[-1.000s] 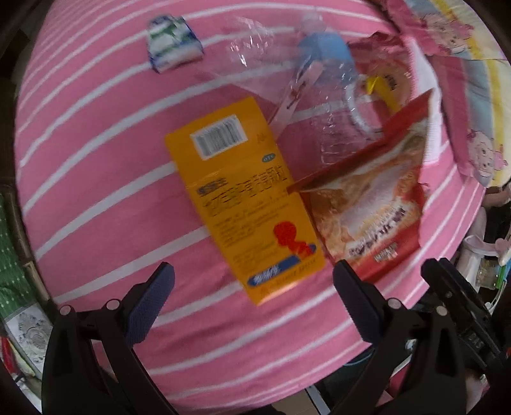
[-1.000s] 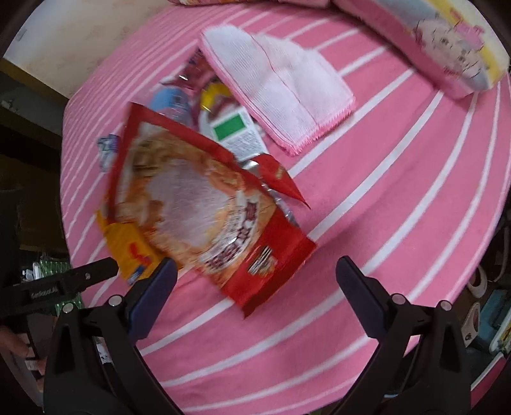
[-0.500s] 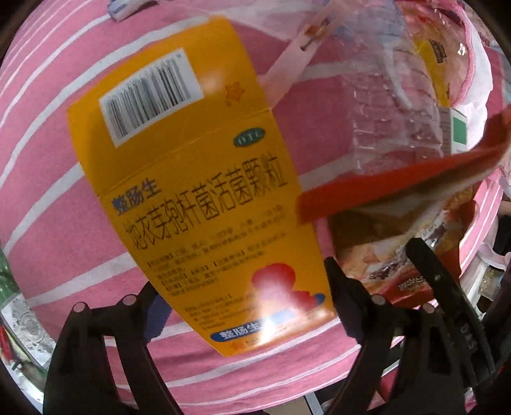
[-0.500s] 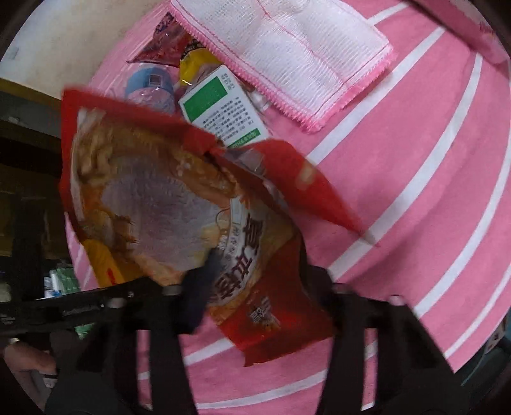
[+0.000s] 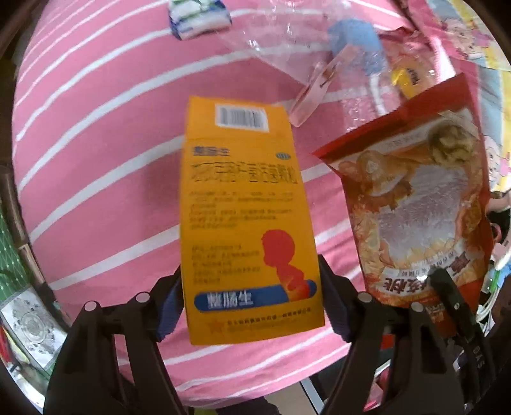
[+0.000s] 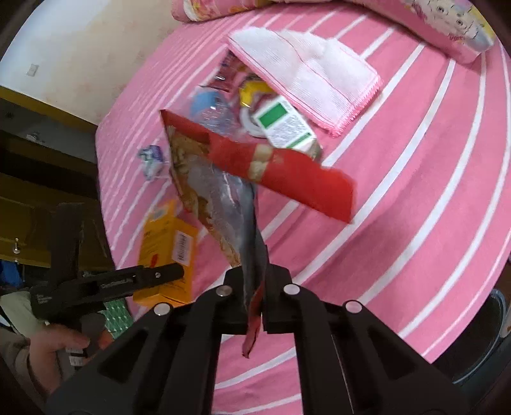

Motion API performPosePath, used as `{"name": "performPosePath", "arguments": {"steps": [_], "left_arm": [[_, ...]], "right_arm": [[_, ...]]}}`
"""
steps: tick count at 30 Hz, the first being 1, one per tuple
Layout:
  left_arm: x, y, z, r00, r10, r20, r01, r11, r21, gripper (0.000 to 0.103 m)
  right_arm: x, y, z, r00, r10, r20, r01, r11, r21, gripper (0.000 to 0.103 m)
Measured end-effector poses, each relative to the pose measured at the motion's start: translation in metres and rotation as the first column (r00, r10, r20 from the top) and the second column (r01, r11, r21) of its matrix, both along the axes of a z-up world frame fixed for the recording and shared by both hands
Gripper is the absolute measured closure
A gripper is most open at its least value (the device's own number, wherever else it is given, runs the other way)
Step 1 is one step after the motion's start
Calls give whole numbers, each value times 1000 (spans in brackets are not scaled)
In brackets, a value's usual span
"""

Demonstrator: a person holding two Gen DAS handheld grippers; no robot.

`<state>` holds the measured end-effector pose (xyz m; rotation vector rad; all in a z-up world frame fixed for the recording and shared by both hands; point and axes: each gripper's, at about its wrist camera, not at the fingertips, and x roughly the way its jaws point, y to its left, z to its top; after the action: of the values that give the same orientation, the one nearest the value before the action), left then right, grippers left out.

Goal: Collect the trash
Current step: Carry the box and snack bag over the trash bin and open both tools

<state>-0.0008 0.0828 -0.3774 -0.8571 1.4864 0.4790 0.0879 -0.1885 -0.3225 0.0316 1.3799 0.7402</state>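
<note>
Above the pink striped bed (image 5: 95,178), my left hand-held gripper (image 5: 250,306) is closing on the orange box (image 5: 246,210), my right hand-held gripper (image 6: 255,297) pinches the red snack bag (image 6: 223,178) by one thin edge; either could slip free.

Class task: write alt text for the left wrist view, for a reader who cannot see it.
An orange box stands between the closing jaws of the left gripper, above a pink striped bedsheet. To its right hangs a red snack bag; behind lie a crumpled clear bottle with a blue cap and a small blue-and-white wrapper.
</note>
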Motion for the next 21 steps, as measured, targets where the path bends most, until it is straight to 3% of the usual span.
{"name": "performPosePath", "arguments": {"steps": [9,15,21], "left_arm": [[-32,14,76,996,-61,69,61,998,3,33],[-39,-24,123,982,-146,117,146,989,14,33],[4,-97,133,946,-287,153,286,958,30,33]], "right_arm": [[-43,-7,61,995,-92,26,91,995,47,99],[-69,-34,97,979,-202,34,199,977,78,99],[-85,-88,111,937,-347,36,342,934,106,99]]}}
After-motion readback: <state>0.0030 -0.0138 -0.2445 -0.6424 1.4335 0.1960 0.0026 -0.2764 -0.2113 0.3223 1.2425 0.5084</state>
